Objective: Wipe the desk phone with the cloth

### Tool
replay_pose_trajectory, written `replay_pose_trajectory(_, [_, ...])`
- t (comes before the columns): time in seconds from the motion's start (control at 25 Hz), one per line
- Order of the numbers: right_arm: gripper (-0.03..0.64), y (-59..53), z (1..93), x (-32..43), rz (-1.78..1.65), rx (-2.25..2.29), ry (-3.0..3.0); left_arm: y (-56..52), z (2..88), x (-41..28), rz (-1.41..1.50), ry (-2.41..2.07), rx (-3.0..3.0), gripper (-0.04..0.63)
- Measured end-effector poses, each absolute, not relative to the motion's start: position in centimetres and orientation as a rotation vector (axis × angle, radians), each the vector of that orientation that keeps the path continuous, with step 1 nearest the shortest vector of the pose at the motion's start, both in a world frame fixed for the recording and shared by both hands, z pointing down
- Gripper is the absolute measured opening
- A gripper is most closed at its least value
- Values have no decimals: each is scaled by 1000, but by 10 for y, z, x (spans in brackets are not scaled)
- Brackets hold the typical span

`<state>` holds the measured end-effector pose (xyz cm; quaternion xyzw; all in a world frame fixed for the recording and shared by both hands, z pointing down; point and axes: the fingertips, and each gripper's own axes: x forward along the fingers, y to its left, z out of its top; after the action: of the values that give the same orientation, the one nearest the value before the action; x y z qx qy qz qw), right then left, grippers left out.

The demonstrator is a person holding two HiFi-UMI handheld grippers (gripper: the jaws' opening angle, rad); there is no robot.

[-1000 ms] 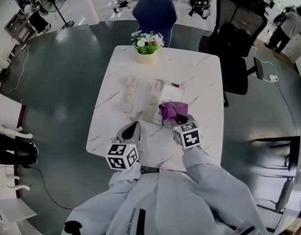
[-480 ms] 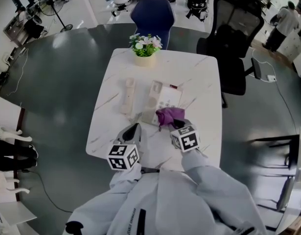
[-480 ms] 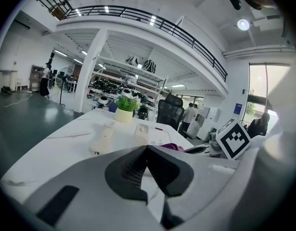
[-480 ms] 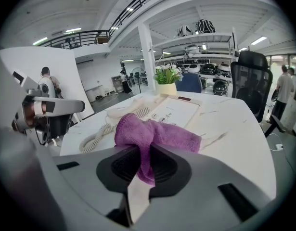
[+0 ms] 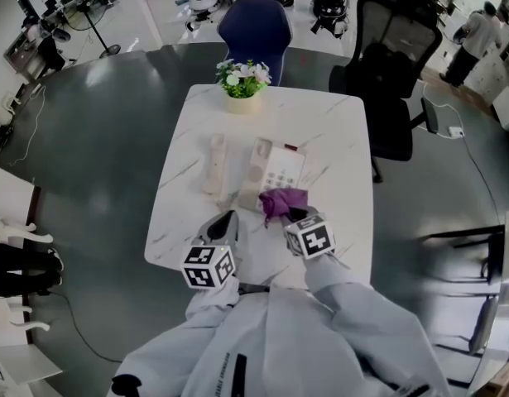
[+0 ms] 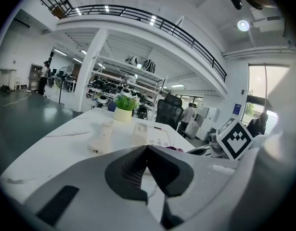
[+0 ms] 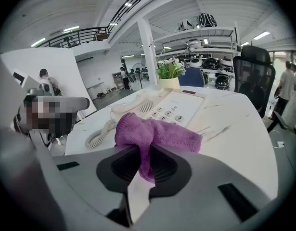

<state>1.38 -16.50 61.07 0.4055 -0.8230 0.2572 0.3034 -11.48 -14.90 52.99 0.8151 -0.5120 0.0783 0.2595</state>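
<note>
The cream desk phone base (image 5: 273,169) (image 7: 174,107) (image 6: 152,134) lies mid-table, its handset (image 5: 214,164) (image 6: 102,138) off the cradle to its left, joined by a coiled cord (image 7: 98,134). My right gripper (image 5: 289,213) (image 7: 144,160) is shut on a purple cloth (image 5: 280,200) (image 7: 152,134), which bunches over the phone's near edge. My left gripper (image 5: 227,222) (image 6: 147,153) is shut with nothing in it, hovering over the table near the phone's front left corner.
The white marble table (image 5: 337,139) carries a flower pot (image 5: 242,83) (image 7: 169,73) (image 6: 122,109) at its far edge. A blue chair (image 5: 256,25) and a black office chair (image 5: 391,64) stand behind it. People stand at the far right (image 5: 473,35).
The right gripper drew the purple cloth back toward me across the phone, from the keypad area to its near edge. The left gripper stayed put.
</note>
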Motion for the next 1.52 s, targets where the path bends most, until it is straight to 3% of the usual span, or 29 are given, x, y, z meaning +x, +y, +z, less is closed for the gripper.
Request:
replay_pose_trajectory(0.92, [37,-134,620,1,828,1043,-2176,-148,535,-110,252,-1271,2289,-2])
replay_pose_trajectory(1.52, [37,-153,566,14,1023,1176,-2318,-163,527,-124,244,-1268,2333,-2])
